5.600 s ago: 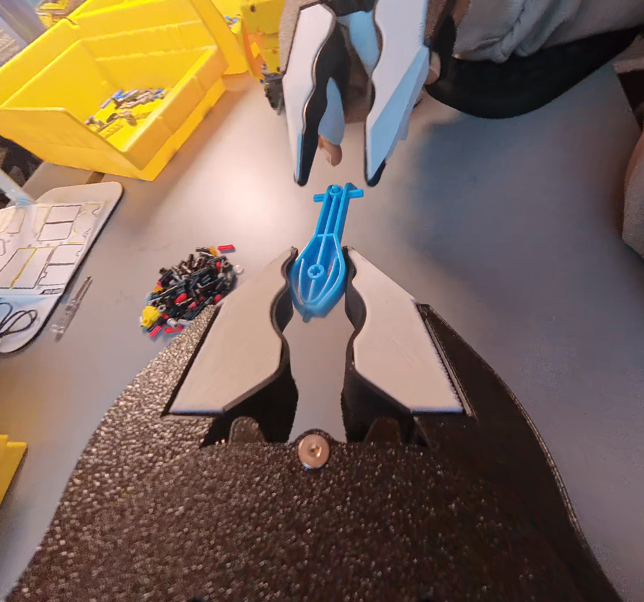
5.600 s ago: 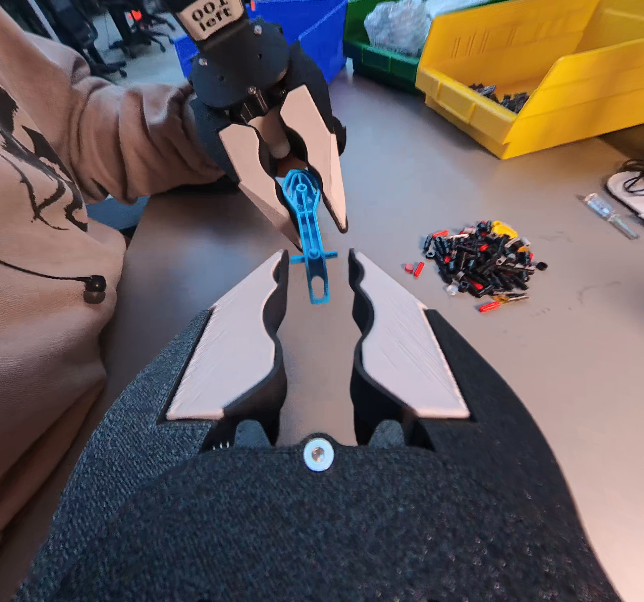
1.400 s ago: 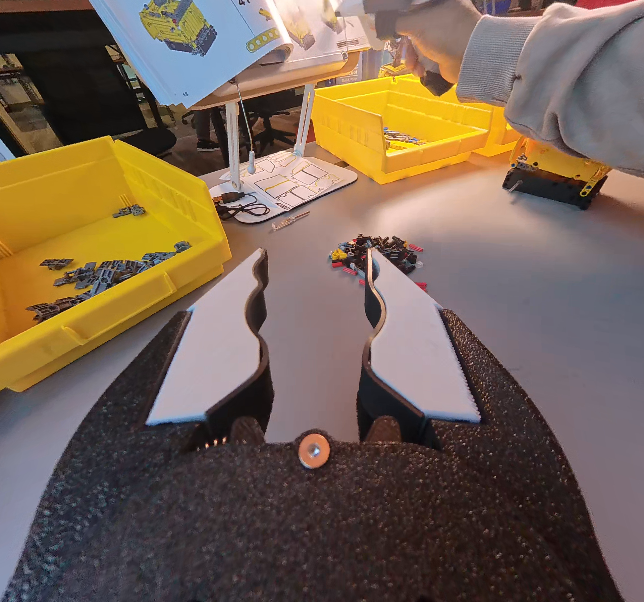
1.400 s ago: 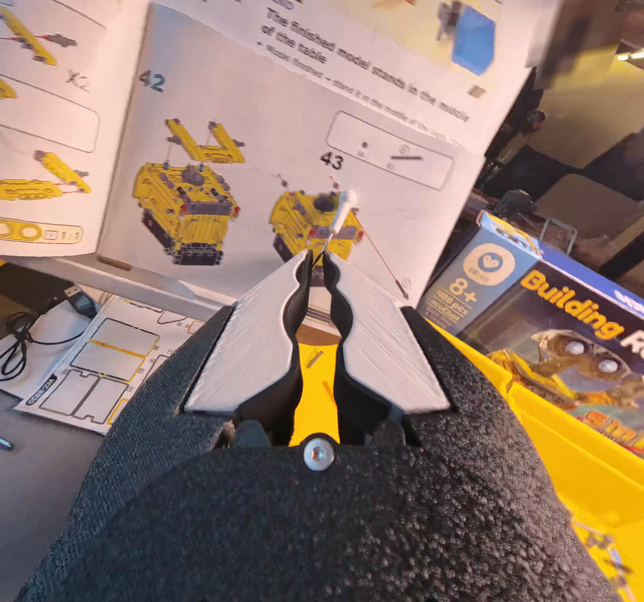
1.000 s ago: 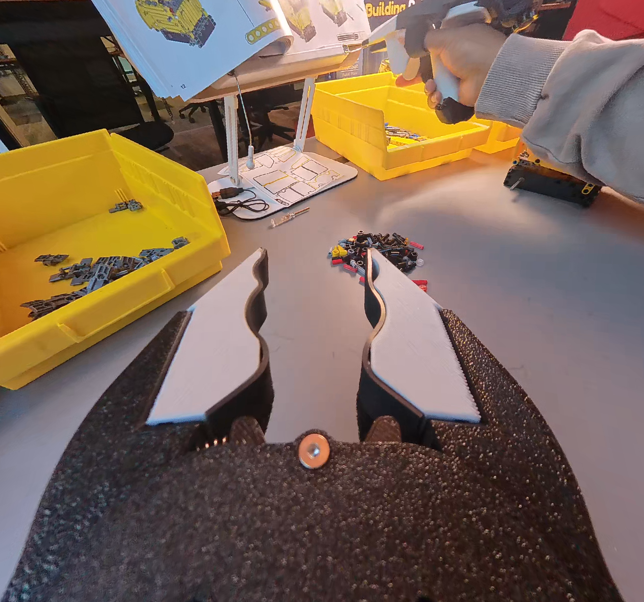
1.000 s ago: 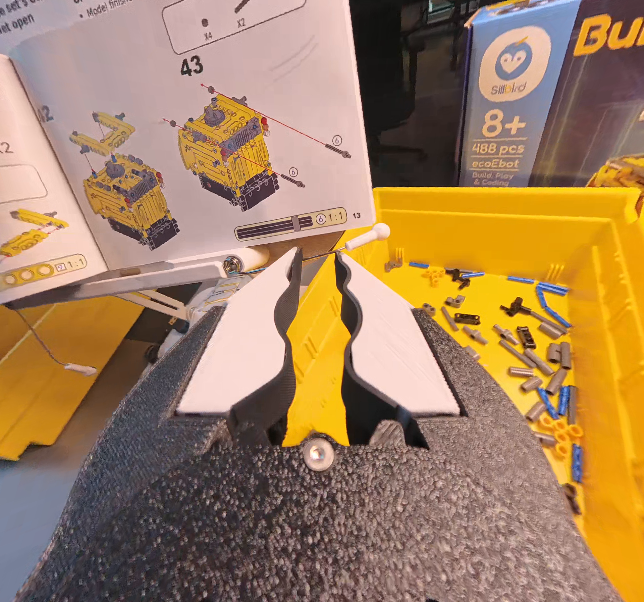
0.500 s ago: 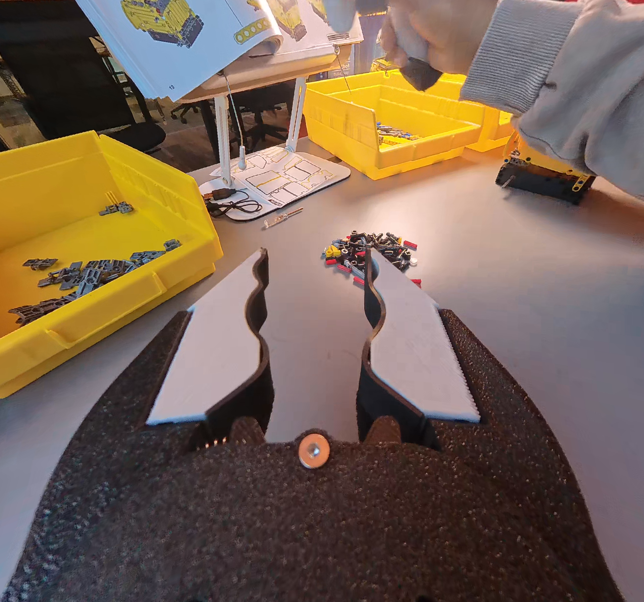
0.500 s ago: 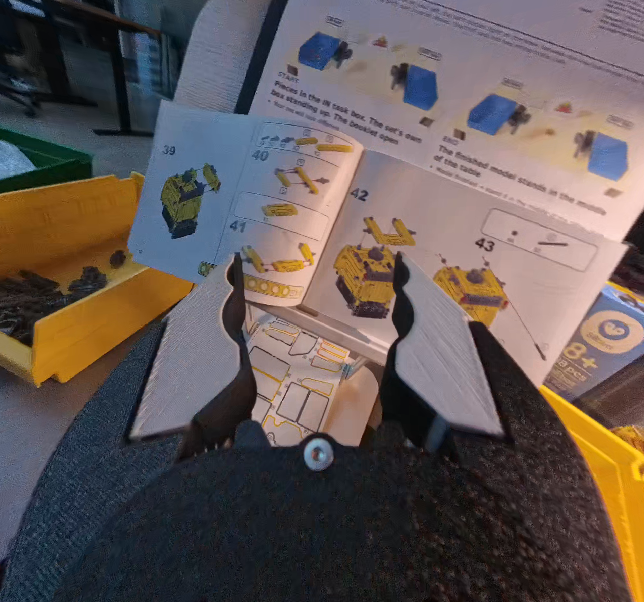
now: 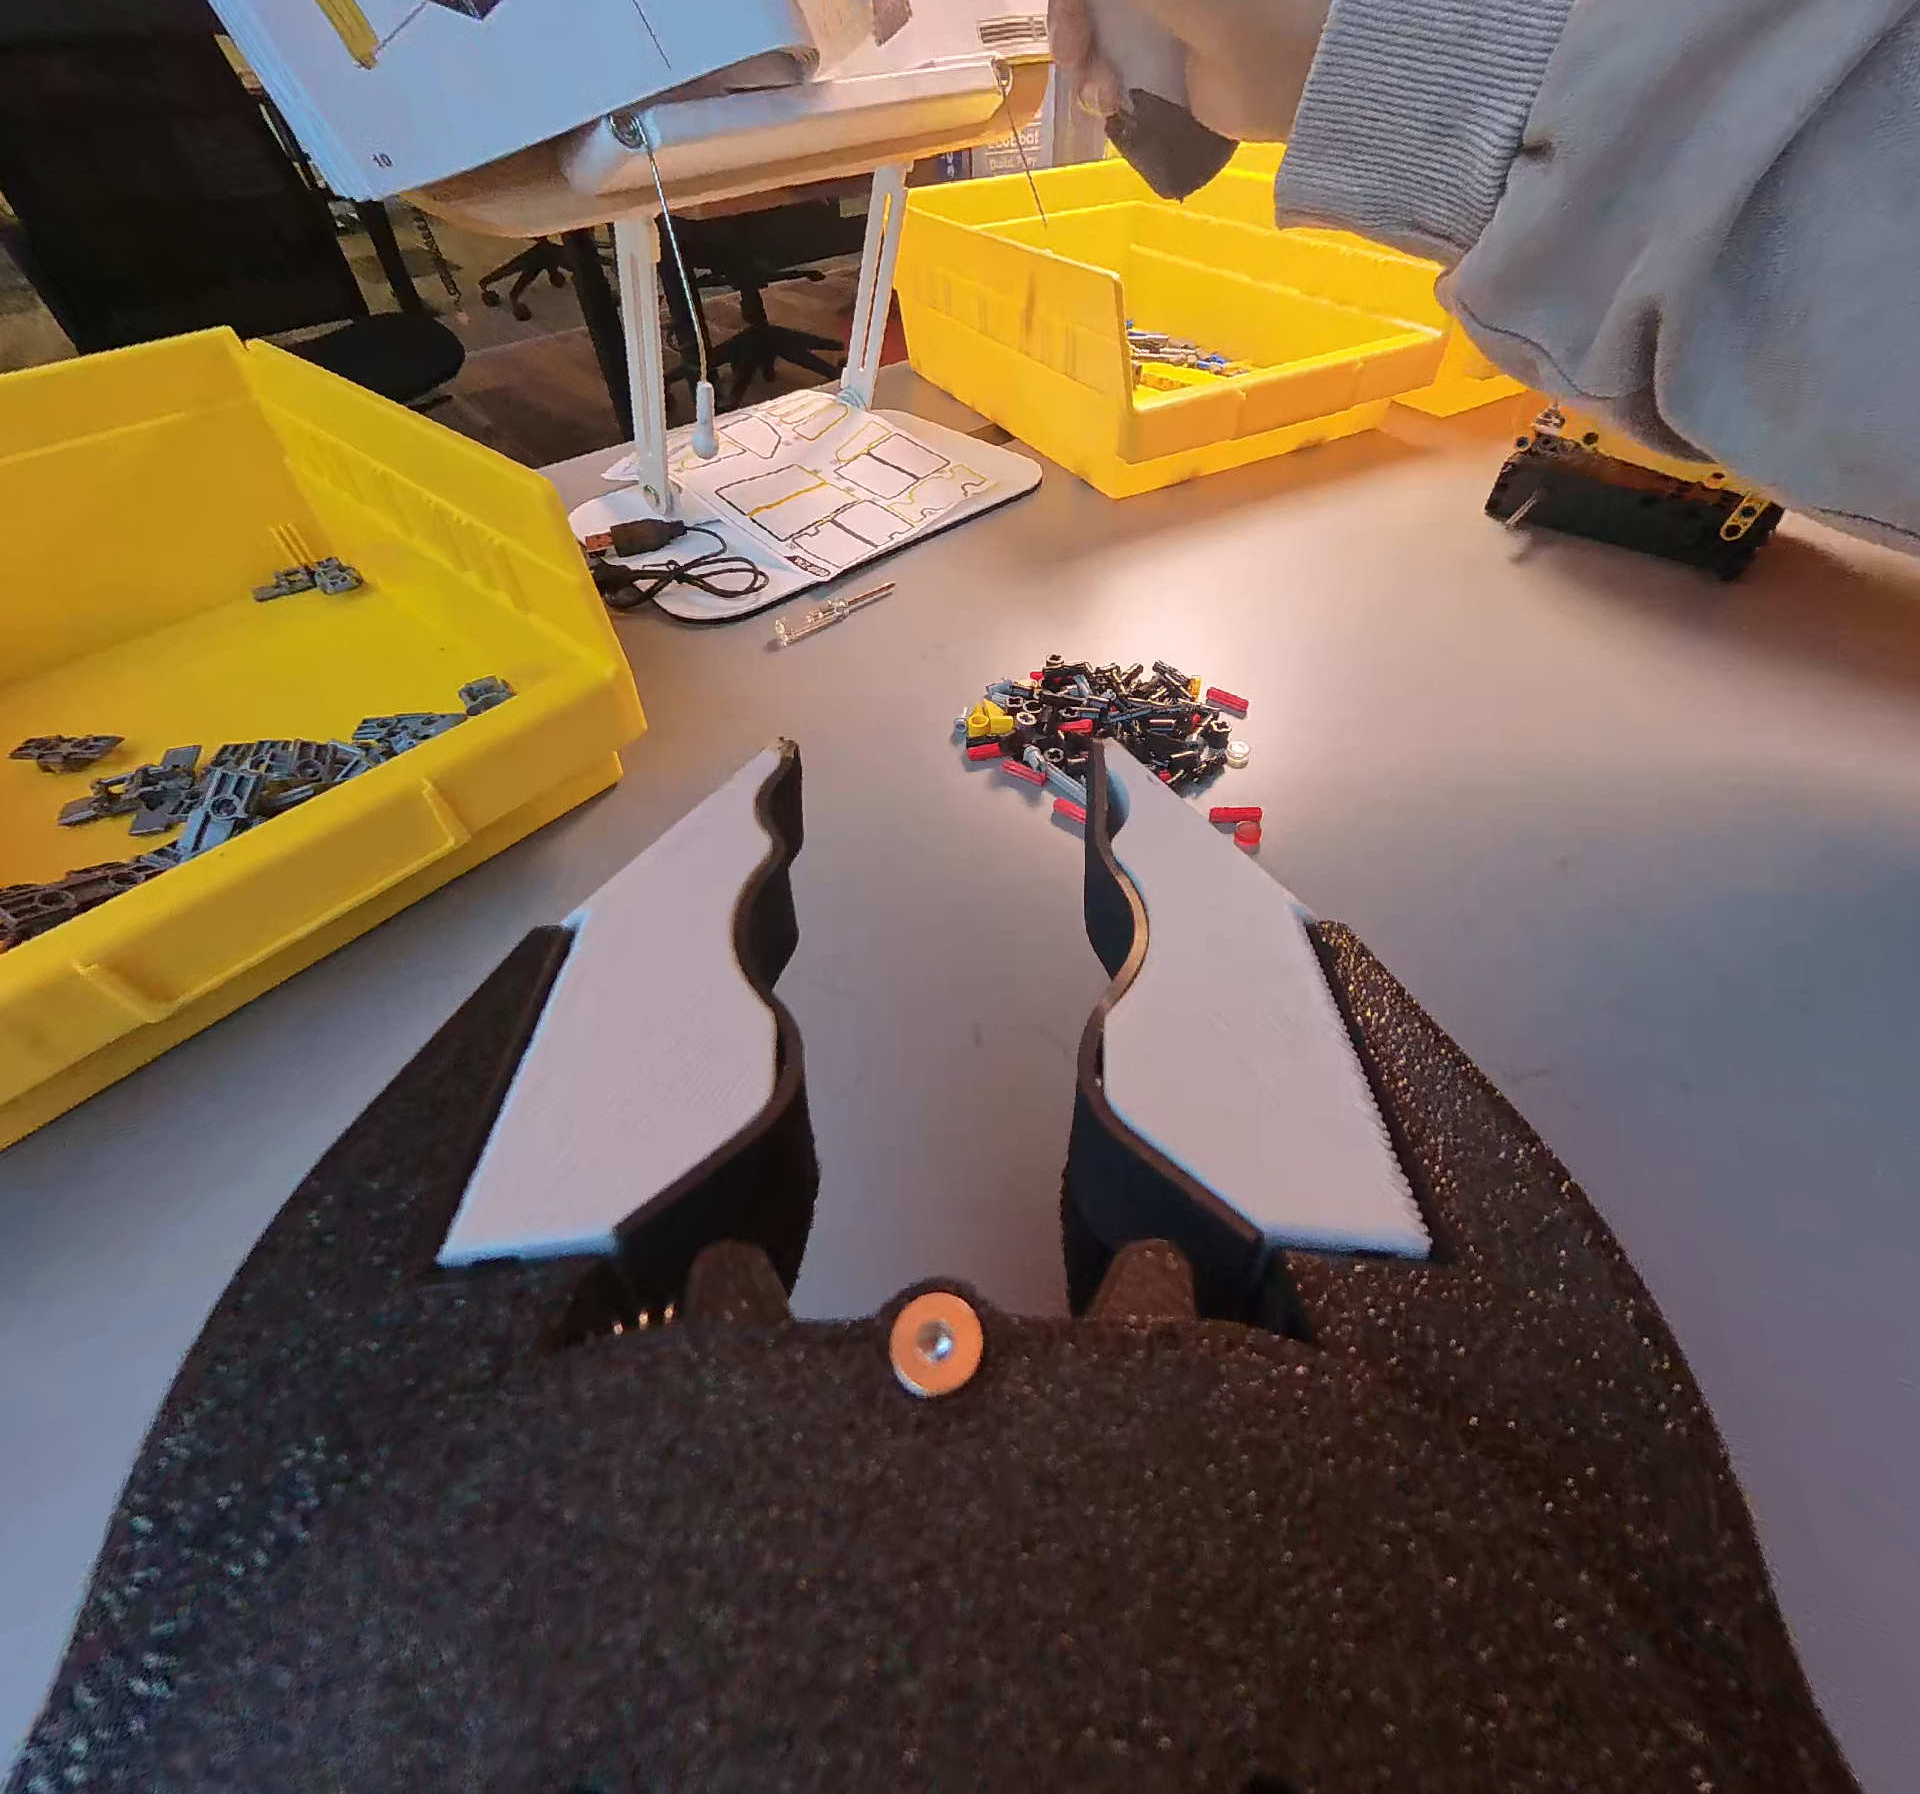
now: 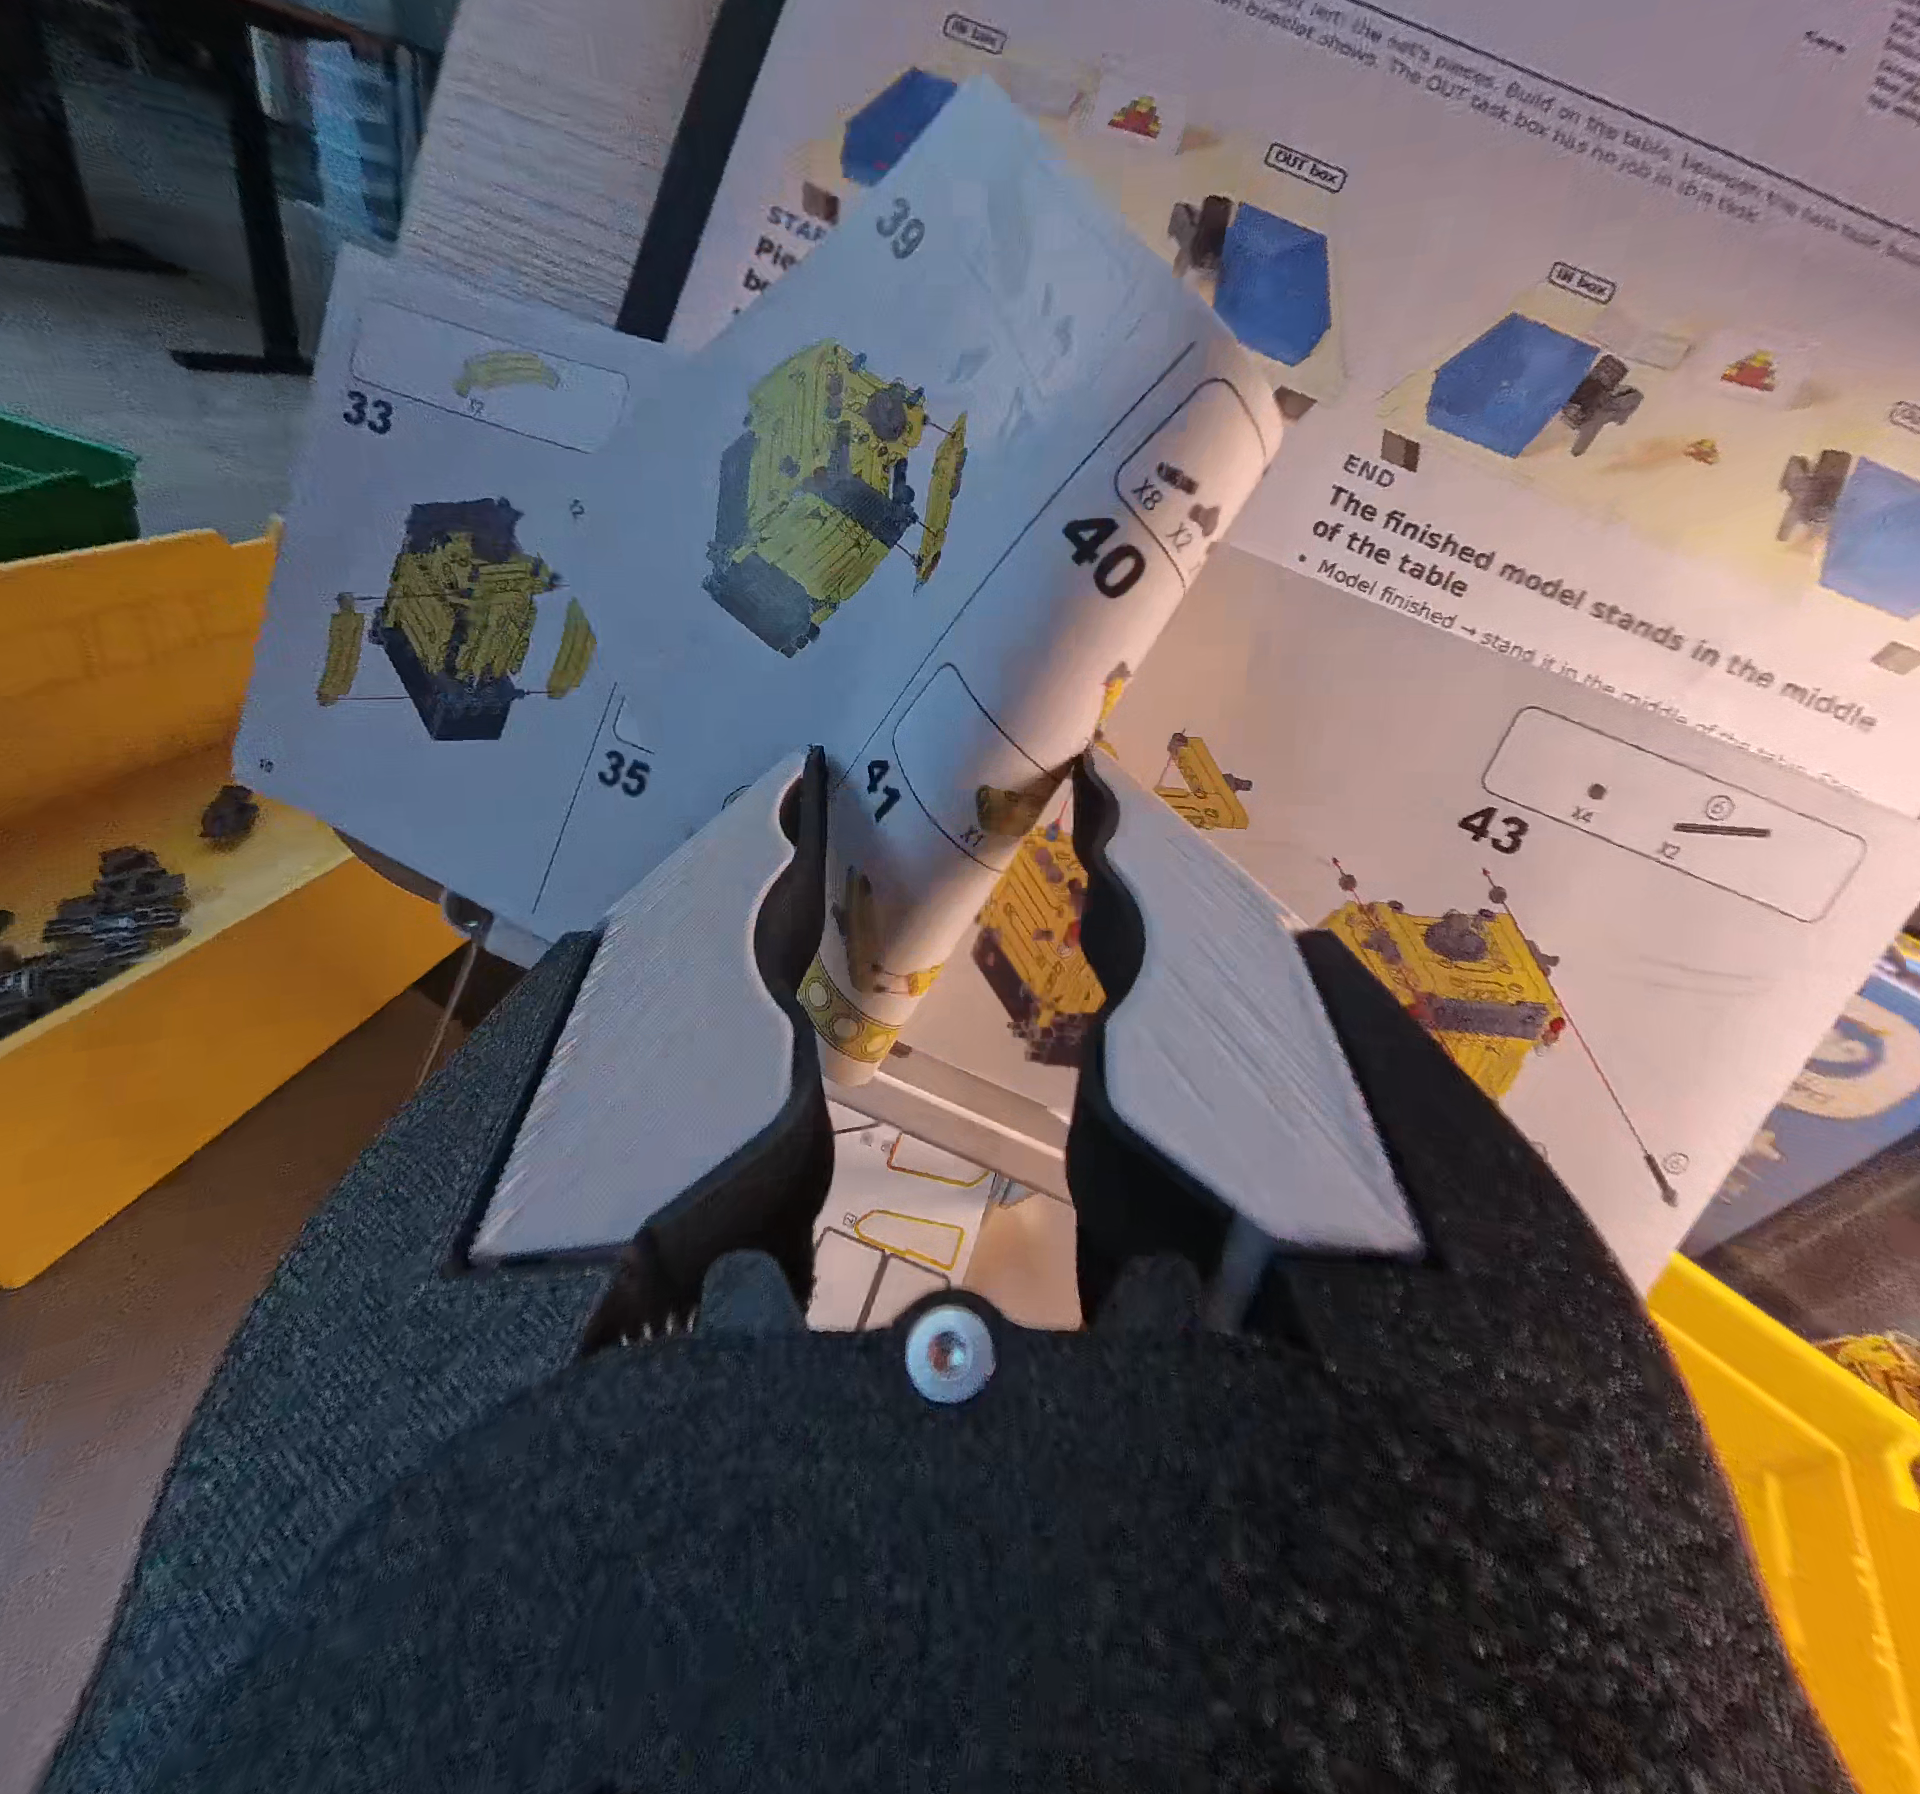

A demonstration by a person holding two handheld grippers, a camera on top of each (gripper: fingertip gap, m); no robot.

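Grey surface (image 9: 1455, 809) is carrying yellow bins (image 9: 312, 705) and a pile of small parts (image 9: 1112, 721); left gripper (image 9: 940, 768) is hovering near that pile, fingers apart, holding nothing. Right gripper (image 10: 945, 768), fingers apart, is straddling a curled booklet page (image 10: 997, 705) on the stand

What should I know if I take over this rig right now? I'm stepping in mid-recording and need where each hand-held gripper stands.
Left hand-held gripper: open, empty, hovering low over the table, nearest the pile of small black and red pieces.
Right hand-held gripper: jaws apart, raised at the booklet on its stand; a curled page lies between its fingertips. I cannot tell whether they press it.
Nearby: yellow bin with grey pieces to the left, dark partly built model to the right.
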